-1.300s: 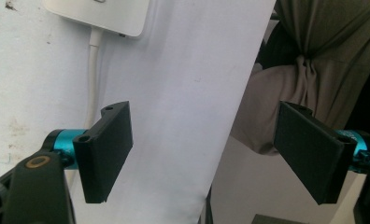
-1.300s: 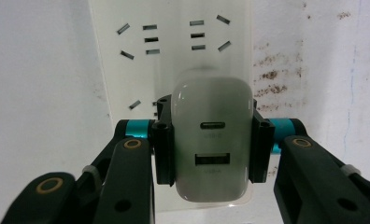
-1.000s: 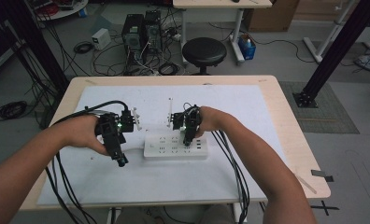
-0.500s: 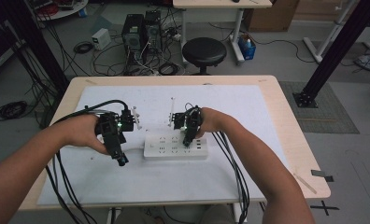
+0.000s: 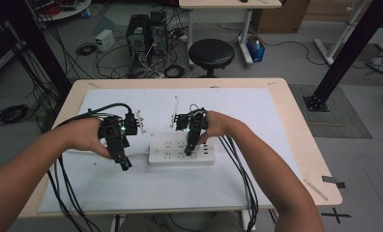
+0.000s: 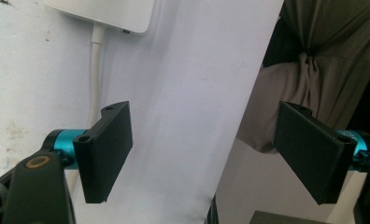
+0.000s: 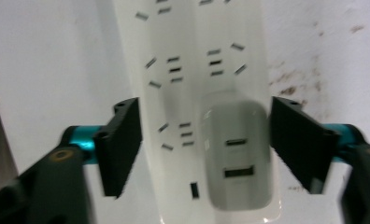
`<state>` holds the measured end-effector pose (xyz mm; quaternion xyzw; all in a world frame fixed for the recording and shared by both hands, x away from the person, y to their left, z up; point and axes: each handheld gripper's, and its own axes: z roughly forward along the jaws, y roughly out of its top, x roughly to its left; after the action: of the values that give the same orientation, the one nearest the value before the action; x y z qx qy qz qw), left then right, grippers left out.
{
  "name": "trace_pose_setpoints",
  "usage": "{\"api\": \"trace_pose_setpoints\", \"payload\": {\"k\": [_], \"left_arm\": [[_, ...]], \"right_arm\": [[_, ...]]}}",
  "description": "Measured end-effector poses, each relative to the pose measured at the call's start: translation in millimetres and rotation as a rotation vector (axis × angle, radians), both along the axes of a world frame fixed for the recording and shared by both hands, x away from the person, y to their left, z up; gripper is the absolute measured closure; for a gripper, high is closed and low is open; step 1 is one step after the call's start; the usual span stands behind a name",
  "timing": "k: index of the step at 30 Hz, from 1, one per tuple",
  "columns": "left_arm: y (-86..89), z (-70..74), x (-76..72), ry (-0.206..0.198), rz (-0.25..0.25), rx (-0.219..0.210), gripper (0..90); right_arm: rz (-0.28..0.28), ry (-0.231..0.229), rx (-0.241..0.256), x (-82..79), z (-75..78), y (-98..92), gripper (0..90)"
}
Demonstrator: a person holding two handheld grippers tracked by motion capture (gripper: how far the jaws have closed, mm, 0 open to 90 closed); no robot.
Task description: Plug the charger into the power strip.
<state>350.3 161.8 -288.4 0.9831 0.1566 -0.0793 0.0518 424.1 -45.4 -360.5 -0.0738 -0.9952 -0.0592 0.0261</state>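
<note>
A white power strip (image 5: 182, 151) lies on the white mat in the middle of the table; its sockets show up close (image 7: 188, 70). A white USB charger block (image 7: 237, 156) sits plugged into the strip, between my right jaws without touching them. My right gripper (image 7: 204, 144) is open, straddling the strip from above (image 5: 189, 147). My left gripper (image 5: 124, 162) hovers left of the strip, pointing toward the near edge; it is open (image 6: 202, 154) with nothing between its jaws. The strip's corner (image 6: 103, 14) and white cord (image 6: 95, 74) lie beyond it.
The white mat (image 5: 257, 125) covers most of the wooden table (image 5: 310, 159). Black cables (image 5: 238, 164) trail from both grippers over the near edge. The person's clothing (image 6: 323, 65) shows past the mat edge. A stool (image 5: 211, 52) and computer gear stand behind the table.
</note>
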Motion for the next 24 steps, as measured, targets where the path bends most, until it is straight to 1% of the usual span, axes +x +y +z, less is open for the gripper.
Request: {"api": "trace_pose_setpoints", "payload": {"k": [2,3,4,5,6,8,11,12,14,16,17,18,19,20,21,22,24], "left_arm": [[0.8,0.1,0.1,-0.001,0.004,-0.002,20.3],[1.2,0.4,0.7,0.000,-0.001,0.003,20.3],[1.5,0.0,0.7,-0.002,0.005,0.002,20.3],[1.8,0.1,1.4,-0.002,0.004,0.005,20.3],[2.0,-0.5,1.4,-0.003,0.010,0.002,20.3],[1.9,0.0,2.2,0.000,0.014,0.008,20.3],[0.1,2.6,1.7,-0.007,0.011,0.011,20.3],[-0.3,3.8,1.6,-0.006,0.013,0.006,20.3],[-1.0,6.6,1.9,-0.010,0.005,0.005,20.3],[-1.5,9.0,2.1,-0.008,0.007,0.005,20.3],[-1.7,9.3,1.4,-0.009,0.018,-0.004,20.3],[-1.7,9.9,1.1,-0.011,0.021,-0.006,20.3],[-1.7,11.3,1.3,-0.011,0.017,0.001,20.3],[-1.2,12.7,1.5,-0.011,0.012,0.002,20.3],[-0.9,14.4,1.6,-0.011,0.012,0.002,20.3],[-0.4,15.8,2.3,-0.014,0.004,0.004,20.3],[0.7,19.5,2.4,-0.011,0.014,-0.001,20.3]], "right_arm": [[-0.001,-0.014,-0.028,-1.8,0.9,0.4,21.3],[-0.003,-0.018,-0.027,-3.0,2.9,-0.4,21.2],[-0.018,-0.015,-0.012,-3.3,5.1,-1.4,18.3],[-0.029,-0.016,-0.011,-2.4,7.4,-2.7,15.1],[-0.052,-0.013,-0.010,-2.9,10.4,-3.6,14.4],[-0.065,-0.039,-0.026,-7.6,17.0,-6.8,13.5],[-0.069,-0.050,-0.039,-13.4,23.8,-13.7,12.4],[-0.091,-0.051,-0.037,-15.8,26.9,-16.2,12.3],[-0.091,-0.066,-0.033,-18.4,33.7,-21.6,12.3],[-0.088,-0.061,-0.030,-23.4,40.9,-26.4,12.3],[-0.090,-0.061,-0.032,-25.4,44.3,-28.7,12.3],[-0.094,-0.066,-0.044,-27.3,47.8,-31.3,12.4],[-0.101,-0.065,-0.051,-29.5,51.1,-33.8,12.3],[-0.092,-0.069,-0.045,-30.3,53.7,-37.0,12.3],[-0.101,-0.074,-0.049,-32.7,57.0,-40.2,12.3],[-0.109,-0.073,-0.042,-35.6,59.9,-43.0,12.3],[-0.109,-0.070,-0.043,-41.2,66.3,-49.5,12.3]]}}
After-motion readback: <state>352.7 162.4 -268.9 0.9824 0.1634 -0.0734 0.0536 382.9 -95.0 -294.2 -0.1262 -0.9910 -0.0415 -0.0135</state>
